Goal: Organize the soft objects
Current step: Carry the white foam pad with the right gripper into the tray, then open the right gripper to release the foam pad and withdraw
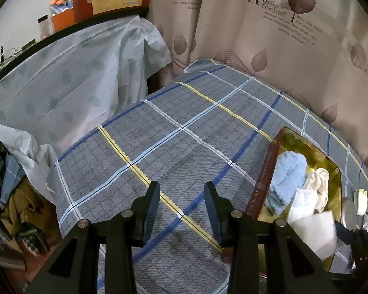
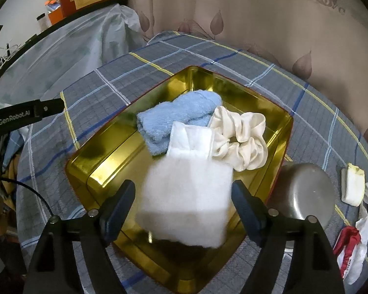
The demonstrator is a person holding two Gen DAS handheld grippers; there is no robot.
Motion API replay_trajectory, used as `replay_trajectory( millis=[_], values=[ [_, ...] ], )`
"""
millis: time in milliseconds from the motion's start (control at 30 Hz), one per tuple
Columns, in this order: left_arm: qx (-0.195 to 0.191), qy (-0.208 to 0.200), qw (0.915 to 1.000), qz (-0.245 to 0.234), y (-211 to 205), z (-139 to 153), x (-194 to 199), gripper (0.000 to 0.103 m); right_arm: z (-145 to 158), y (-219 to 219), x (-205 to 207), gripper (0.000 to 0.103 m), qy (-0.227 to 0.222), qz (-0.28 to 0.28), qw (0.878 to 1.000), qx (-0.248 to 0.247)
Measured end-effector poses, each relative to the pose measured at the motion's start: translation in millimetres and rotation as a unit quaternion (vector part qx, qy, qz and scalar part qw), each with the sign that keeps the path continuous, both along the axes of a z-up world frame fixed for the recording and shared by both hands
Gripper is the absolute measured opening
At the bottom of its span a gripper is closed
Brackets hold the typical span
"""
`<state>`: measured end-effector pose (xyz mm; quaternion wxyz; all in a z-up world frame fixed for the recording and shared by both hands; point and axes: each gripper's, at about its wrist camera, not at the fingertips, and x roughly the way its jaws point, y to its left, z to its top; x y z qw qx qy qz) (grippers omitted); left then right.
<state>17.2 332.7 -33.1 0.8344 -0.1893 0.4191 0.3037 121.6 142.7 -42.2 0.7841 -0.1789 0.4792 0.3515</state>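
Note:
A gold tin [image 2: 105,171] stands on the plaid cloth [image 2: 90,93]. Inside it lie a rolled blue towel [image 2: 174,115], a cream scrunchie [image 2: 240,137] and a folded white cloth [image 2: 191,137]. My right gripper [image 2: 181,196] hovers over the tin, open wide. A blurred white fluffy pad [image 2: 186,203] sits between its fingers with a gap on the left side. In the left wrist view the tin [image 1: 296,137], towel [image 1: 287,176] and scrunchie [image 1: 319,181] show at the right. My left gripper [image 1: 181,196] is open over bare plaid cloth, holding nothing.
Right of the tin are a round metal lid [image 2: 304,191], a white and yellow sponge piece [image 2: 353,186] and a red and white packet [image 2: 350,250]. A printed curtain [image 1: 282,49] hangs behind. A plastic-covered table [image 1: 61,85] and a pile of clothes [image 1: 12,208] are at the left.

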Motion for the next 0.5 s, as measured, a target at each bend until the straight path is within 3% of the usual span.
replay_trajectory(
  millis=[100, 500],
  values=[
    [0.0, 0.0, 1.0, 0.0, -1, -1, 0, 0.038, 4, -1, -1, 0.084, -0.009, -0.002, 1.0, 0.0],
    [0.005, 0.001, 1.0, -0.002, -2, 0, 1, 0.038, 24, -28, -6, 0.084, -0.016, -0.017, 1.0, 0.015]
  ],
)
